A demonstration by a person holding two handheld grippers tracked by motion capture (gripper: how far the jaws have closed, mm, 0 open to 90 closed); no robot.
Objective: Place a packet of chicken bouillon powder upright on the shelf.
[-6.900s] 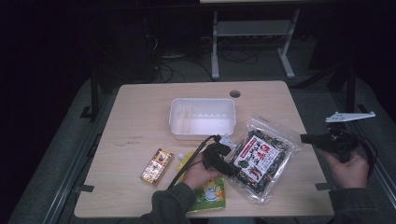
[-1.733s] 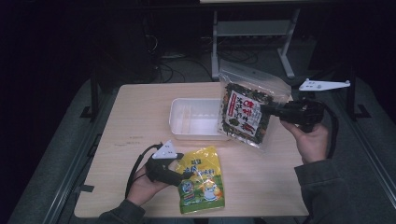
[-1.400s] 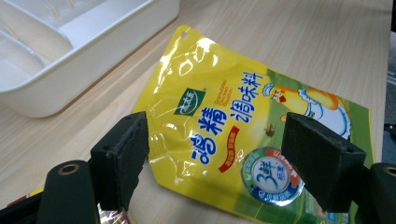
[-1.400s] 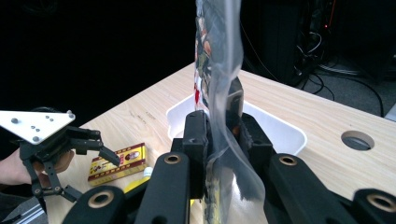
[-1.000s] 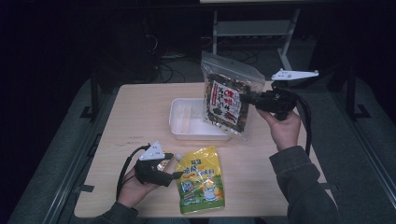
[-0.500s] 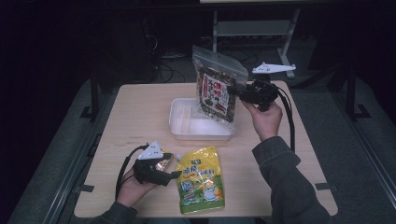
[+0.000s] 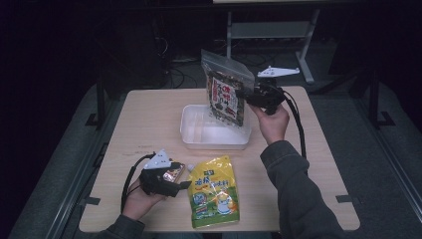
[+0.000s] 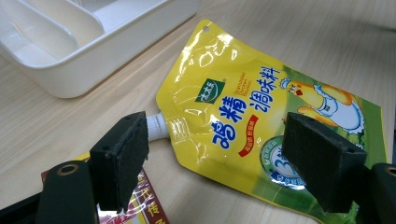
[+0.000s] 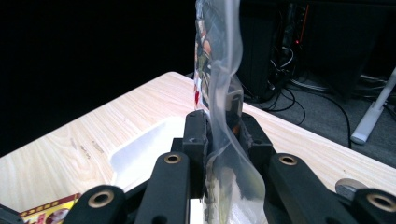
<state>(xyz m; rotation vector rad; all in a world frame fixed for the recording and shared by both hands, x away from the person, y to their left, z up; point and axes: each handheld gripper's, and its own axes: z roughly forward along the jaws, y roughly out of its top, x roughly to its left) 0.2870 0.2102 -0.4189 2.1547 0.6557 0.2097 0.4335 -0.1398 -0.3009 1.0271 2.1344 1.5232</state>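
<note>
Since the earlier frame, the right gripper (image 7: 247, 94) has carried the seaweed bag (image 7: 226, 95) from 3 o'clock to above the white tray (image 7: 191, 135), hanging upright so it can drop in. At 7 o'clock the left gripper (image 7: 180, 184) rests by the yellow pouch (image 7: 214, 191). Left gripper view: jaws wide, straddling the pouch's (image 8: 261, 116) spout, empty. Right gripper view: jaws pinch the bag's (image 9: 219, 93) clear edge.

We see the right gripper (image 7: 244, 94), jaws clamped on the clear seaweed bag (image 7: 226, 94), now carrying it left from the table's right side, where it earlier lay flat, to hang upright over the white tray (image 7: 191, 137). The left gripper (image 7: 186, 185) has let that bag go and pulled back beside the yellow pouch (image 7: 214, 199).
</note>
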